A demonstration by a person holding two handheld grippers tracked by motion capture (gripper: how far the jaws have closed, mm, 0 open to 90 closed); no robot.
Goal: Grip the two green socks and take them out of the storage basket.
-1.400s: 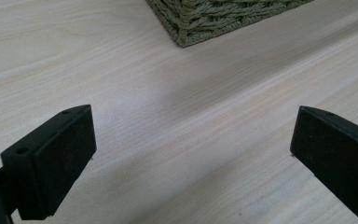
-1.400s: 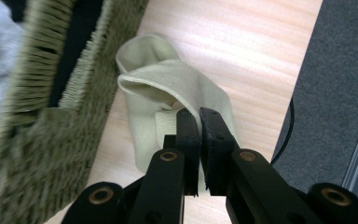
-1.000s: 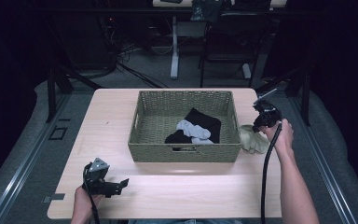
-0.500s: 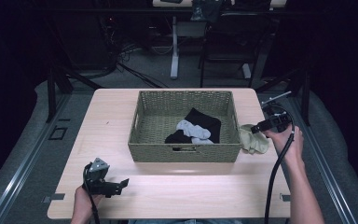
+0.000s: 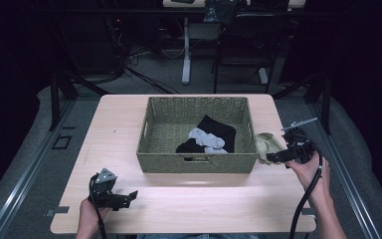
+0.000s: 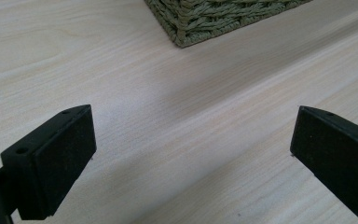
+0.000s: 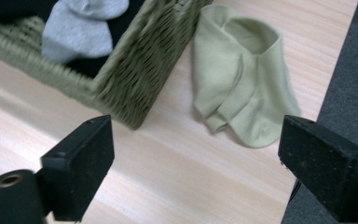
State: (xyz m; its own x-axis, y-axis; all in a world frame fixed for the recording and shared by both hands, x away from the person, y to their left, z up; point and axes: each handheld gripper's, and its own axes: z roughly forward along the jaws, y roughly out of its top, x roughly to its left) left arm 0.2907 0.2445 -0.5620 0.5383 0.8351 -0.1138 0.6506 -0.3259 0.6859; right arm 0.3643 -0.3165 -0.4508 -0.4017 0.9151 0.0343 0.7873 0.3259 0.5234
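Woven basket [image 5: 199, 162], mid-table: holds a grey sock [image 5: 205, 138] and dark garments [image 5: 218, 128], apparently already sorted in. Pale green sock [image 7: 242, 74]: crumpled on the table just outside the basket's right wall, ahead of and between the right gripper [image 7: 196, 163] fingers, untouched; judged the remaining item. Right jaws spread wide, empty. Left gripper [image 6: 191, 154]: jaws wide apart over bare table [image 6: 168, 121], basket corner beyond its fingers, idle.
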